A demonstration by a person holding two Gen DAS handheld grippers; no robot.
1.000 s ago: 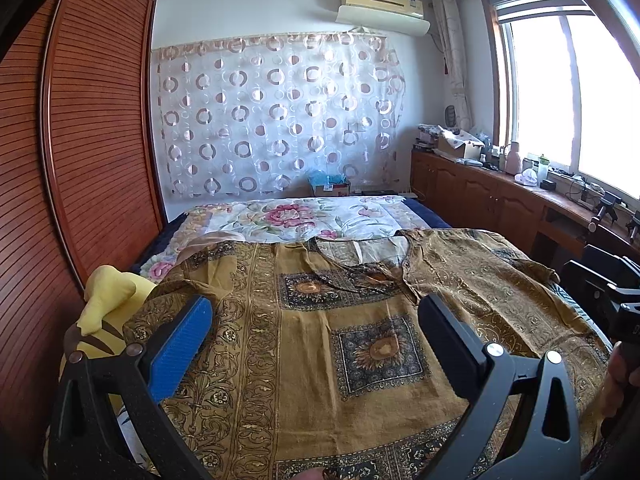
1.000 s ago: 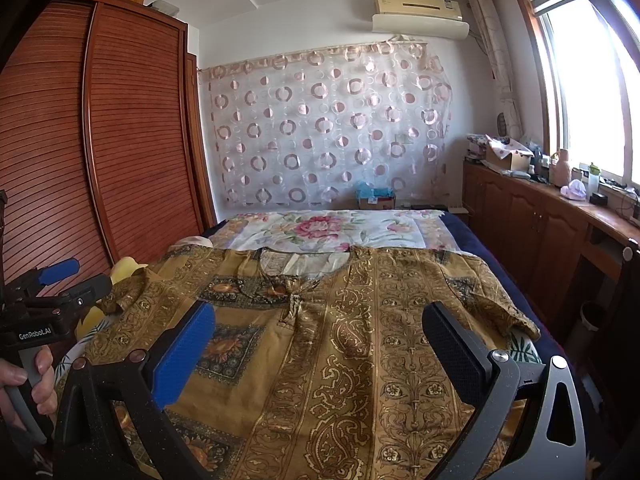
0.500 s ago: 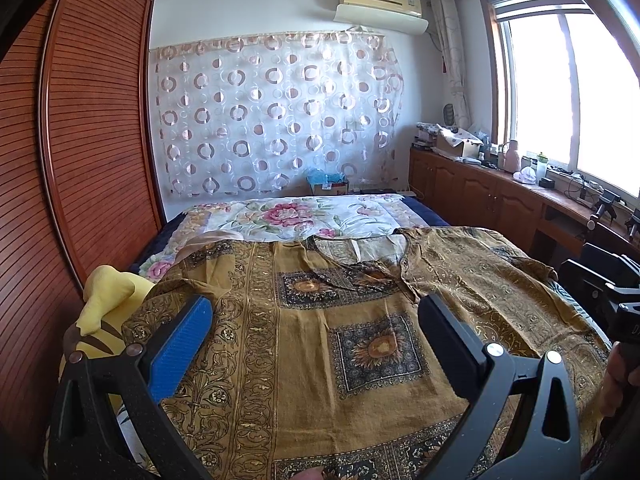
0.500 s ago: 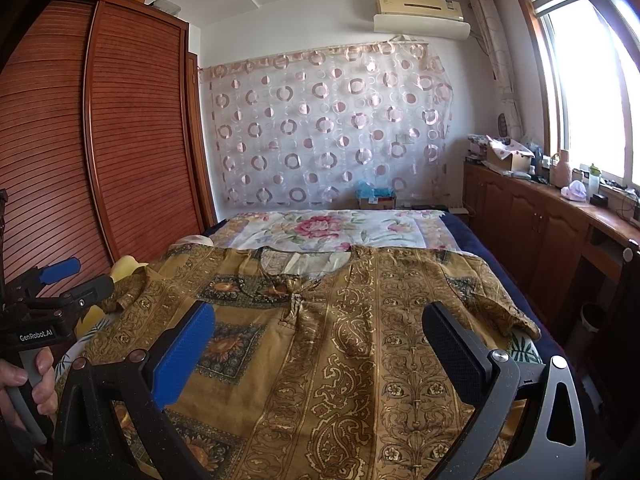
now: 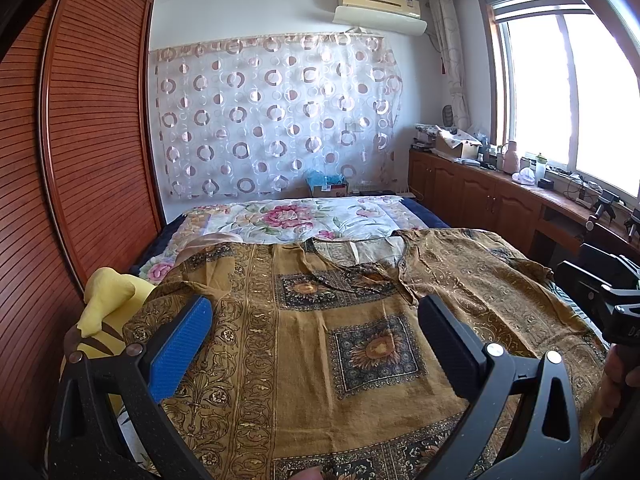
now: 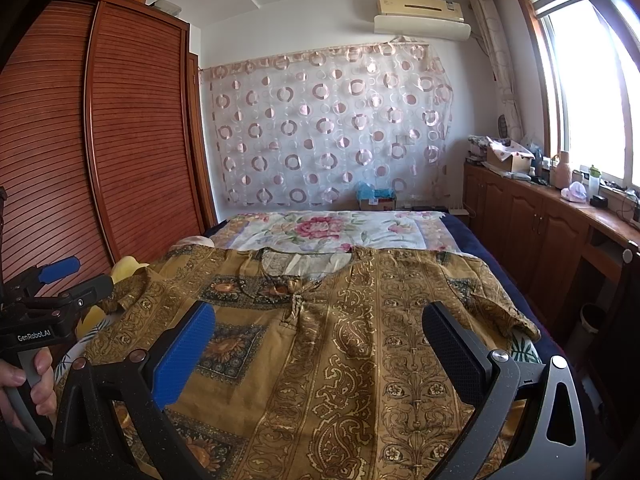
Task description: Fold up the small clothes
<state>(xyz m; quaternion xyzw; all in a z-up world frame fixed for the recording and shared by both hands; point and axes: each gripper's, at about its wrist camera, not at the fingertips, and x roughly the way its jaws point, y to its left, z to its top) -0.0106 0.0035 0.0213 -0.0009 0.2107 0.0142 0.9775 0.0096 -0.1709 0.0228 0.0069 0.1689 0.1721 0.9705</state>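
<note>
A mustard-brown patterned top (image 5: 320, 340) (image 6: 360, 340) lies spread flat on the bed, neckline toward the far wall, short sleeves out to both sides. My left gripper (image 5: 316, 320) hovers open above its left half, nothing between the blue pad (image 5: 180, 348) and the black pad (image 5: 448, 344). My right gripper (image 6: 320, 324) is open too, held over the right half of the garment. Each gripper appears at the edge of the other's view, held by a hand (image 6: 24, 376).
A floral bedspread (image 5: 300, 220) covers the far half of the bed. A yellow plush toy (image 5: 104, 312) sits at the left edge beside the slatted wardrobe (image 5: 80, 160). Low wooden cabinets (image 5: 500, 200) with clutter run under the window on the right.
</note>
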